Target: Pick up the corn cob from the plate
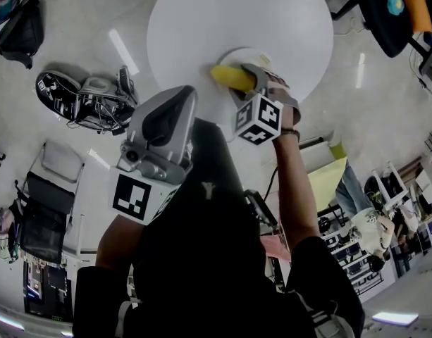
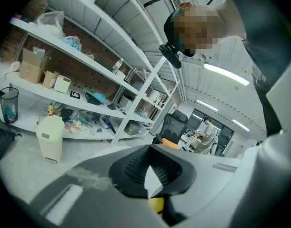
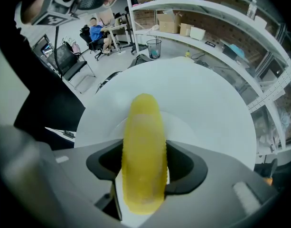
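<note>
The yellow corn cob point(image 3: 144, 156) lies lengthwise between the jaws of my right gripper point(image 3: 144, 167), and both dark pads touch its sides. Under it is the white plate point(image 3: 185, 127) on the round white table point(image 3: 202, 84). From the head view, the right gripper point(image 1: 252, 77) points steeply down over the plate point(image 1: 238, 52) near the table's point(image 1: 230, 13) front edge, with the corn cob point(image 1: 230, 77) sticking out to the left. My left gripper point(image 1: 182, 97) is held off the table, shut and empty. In its own view the left gripper point(image 2: 149, 161) has its pads together.
A black scooter-like device point(image 1: 82, 101) and a dark bag point(image 1: 22, 27) lie on the floor left of the table. A folding chair point(image 1: 43, 210) stands lower left. Shelving point(image 2: 88, 56) with boxes and a white bin point(image 2: 50, 137) fills the left gripper view.
</note>
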The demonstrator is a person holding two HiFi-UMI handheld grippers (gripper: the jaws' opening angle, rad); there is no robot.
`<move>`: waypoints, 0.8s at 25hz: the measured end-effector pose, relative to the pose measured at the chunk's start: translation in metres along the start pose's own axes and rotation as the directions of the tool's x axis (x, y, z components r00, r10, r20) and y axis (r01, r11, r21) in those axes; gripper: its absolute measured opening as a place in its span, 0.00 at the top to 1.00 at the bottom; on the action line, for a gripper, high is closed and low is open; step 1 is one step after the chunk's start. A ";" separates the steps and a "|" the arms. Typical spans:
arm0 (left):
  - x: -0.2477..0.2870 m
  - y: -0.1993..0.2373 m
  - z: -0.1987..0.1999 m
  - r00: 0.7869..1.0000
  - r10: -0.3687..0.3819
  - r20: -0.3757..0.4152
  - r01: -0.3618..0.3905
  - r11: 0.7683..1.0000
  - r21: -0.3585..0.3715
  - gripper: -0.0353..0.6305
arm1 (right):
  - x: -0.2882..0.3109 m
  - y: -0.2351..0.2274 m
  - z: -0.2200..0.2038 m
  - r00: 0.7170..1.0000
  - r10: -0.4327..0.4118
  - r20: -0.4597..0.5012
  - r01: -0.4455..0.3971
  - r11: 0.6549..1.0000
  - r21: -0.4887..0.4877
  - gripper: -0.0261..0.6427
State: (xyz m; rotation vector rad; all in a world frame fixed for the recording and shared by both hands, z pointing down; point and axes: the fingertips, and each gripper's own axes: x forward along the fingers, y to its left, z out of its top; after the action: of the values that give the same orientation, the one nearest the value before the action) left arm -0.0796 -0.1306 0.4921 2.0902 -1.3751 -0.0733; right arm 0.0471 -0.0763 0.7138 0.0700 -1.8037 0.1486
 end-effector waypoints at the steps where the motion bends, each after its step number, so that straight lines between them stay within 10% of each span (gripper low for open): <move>1: 0.000 -0.001 0.000 1.000 0.001 0.000 -0.001 1.000 0.000 0.94 | 0.000 0.000 0.000 1.000 0.000 0.001 0.000 1.000 0.001 0.57; 20: -0.014 -0.020 -0.001 1.000 -0.006 0.016 0.005 1.000 0.027 0.94 | -0.017 -0.006 0.002 0.993 -0.089 0.073 0.077 0.986 0.144 0.57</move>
State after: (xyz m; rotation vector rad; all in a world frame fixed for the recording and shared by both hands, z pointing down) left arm -0.0692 -0.1129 0.4782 2.1205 -1.3872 -0.0742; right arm 0.0498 -0.0835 0.6970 0.2549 -1.8640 0.2167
